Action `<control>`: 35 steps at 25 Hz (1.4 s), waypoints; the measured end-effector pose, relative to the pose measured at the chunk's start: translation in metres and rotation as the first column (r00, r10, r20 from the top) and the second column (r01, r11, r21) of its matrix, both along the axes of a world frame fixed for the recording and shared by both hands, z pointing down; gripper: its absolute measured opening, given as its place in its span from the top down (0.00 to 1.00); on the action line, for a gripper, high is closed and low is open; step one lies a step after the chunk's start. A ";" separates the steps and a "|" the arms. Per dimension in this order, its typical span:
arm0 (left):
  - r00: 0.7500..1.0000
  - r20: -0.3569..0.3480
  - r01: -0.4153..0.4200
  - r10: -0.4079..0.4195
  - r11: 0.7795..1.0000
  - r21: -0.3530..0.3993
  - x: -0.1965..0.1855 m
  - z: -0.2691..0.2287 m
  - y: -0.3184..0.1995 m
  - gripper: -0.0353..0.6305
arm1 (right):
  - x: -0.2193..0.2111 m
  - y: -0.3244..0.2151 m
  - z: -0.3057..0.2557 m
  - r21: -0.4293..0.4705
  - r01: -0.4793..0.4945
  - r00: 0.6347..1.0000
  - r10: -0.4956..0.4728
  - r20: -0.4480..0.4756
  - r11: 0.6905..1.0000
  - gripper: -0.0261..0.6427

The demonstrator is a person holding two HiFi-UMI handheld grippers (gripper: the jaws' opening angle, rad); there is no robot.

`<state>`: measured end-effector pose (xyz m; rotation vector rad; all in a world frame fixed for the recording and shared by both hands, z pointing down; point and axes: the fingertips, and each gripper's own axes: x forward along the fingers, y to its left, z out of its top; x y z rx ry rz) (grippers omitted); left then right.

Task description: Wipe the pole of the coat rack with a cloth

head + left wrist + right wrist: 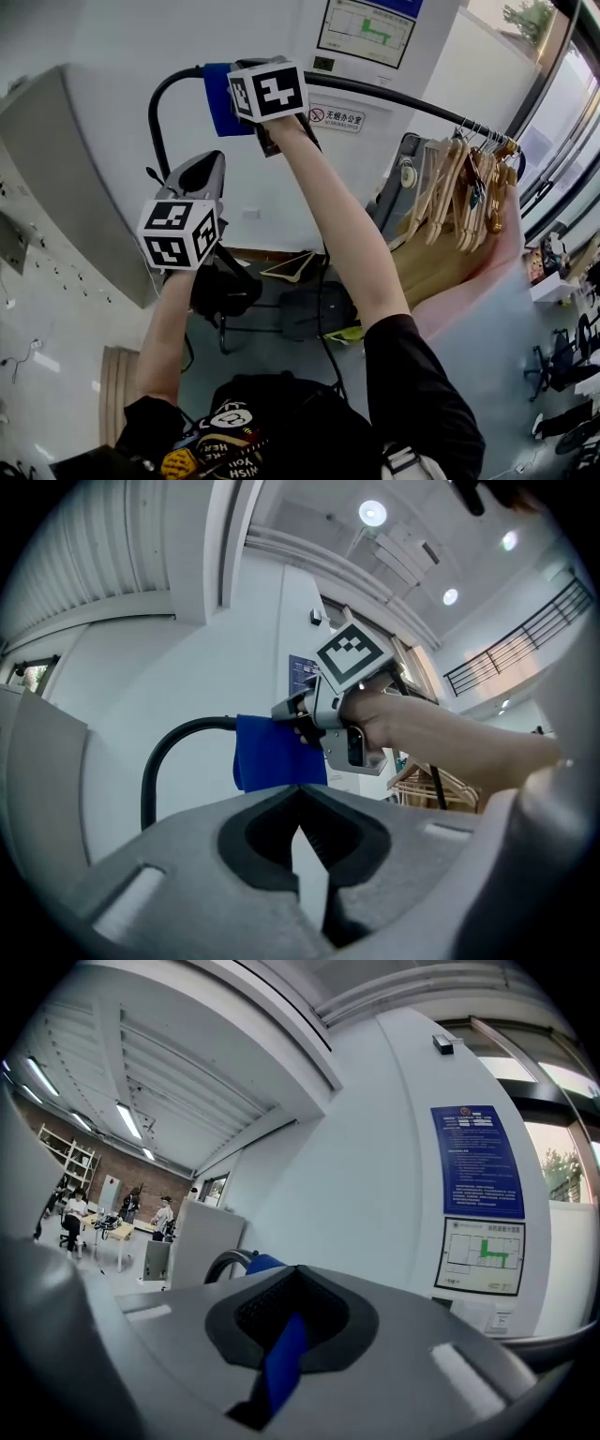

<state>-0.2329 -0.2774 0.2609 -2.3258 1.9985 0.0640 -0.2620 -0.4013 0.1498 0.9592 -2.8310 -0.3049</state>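
The coat rack's black pole (394,97) runs across the top of the head view and bends down at its left end (173,738). A blue cloth (217,98) is draped over the pole near that bend. My right gripper (248,94) is shut on the cloth at the pole; the blue fabric (283,1358) shows pinched in its jaws, with the pole's curve (220,1262) just beyond. My left gripper (202,178) is lower and to the left, pointing up, shut on nothing. Its own view shows the cloth (277,752) and the right gripper (295,719) above it.
Several wooden hangers (464,192) hang at the pole's right end. A white wall with a framed plan (366,28) stands right behind the rack. A grey cabinet (66,169) is at the left. Dark bags (225,286) lie on the floor under the rack.
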 end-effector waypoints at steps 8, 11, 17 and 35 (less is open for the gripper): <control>0.993 0.002 -0.117 0.117 0.993 0.004 0.055 -0.002 -0.030 0.94 | 0.124 -0.037 -0.003 -0.017 -0.144 0.987 0.145 0.062 0.989 0.96; 0.986 0.010 -0.164 0.164 0.986 0.002 0.081 -0.001 -0.040 0.94 | 0.195 -0.054 -0.004 -0.034 -0.234 0.967 0.236 0.098 0.972 0.96; 0.974 0.009 -0.227 0.227 0.974 0.006 0.117 0.000 -0.051 0.94 | 0.340 -0.094 -0.008 -0.139 -0.383 0.886 0.406 0.224 0.913 0.96; 0.970 -0.029 -0.241 0.240 0.970 -0.043 0.135 0.048 -0.021 0.94 | 0.340 0.064 0.126 -0.115 -0.260 0.918 0.282 0.277 0.959 0.96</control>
